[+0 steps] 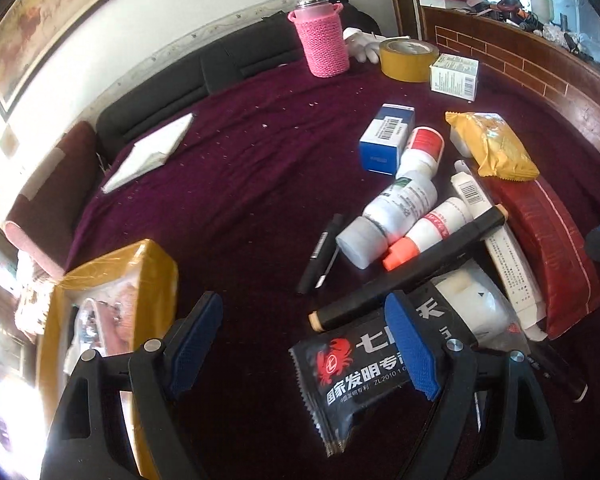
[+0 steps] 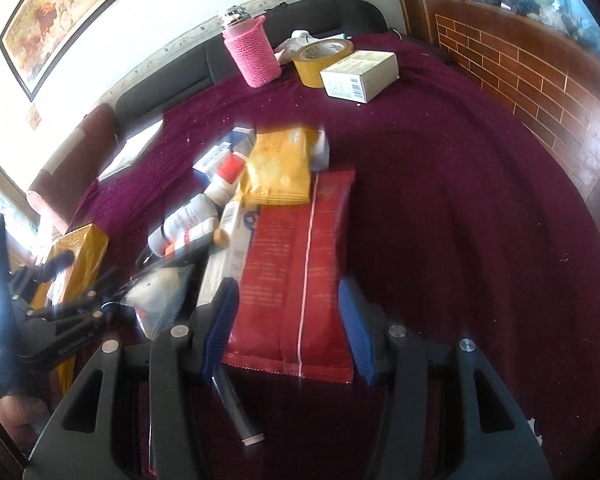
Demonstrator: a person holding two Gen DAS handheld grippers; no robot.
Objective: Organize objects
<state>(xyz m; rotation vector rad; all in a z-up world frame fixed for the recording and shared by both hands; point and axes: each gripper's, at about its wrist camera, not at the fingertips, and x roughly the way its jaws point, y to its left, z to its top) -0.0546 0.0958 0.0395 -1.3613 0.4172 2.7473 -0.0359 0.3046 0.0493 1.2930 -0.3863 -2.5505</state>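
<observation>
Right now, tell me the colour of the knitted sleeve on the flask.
Pink; the knitted sleeve shows best in the left wrist view.

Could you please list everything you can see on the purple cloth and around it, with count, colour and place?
flask: one, pink knitted sleeve, far end of the purple cloth.
tape roll: one, yellow, right of the flask.
cartons: white beside the tape; blue and white mid-cloth.
bottles: three, white, lying in the pile.
packets: yellow, red, black.
markers: two, black.
taped box: one, yellow, near left.
left gripper: open, over the black packet.
right gripper: jaws around the red packet; contact unclear.
</observation>
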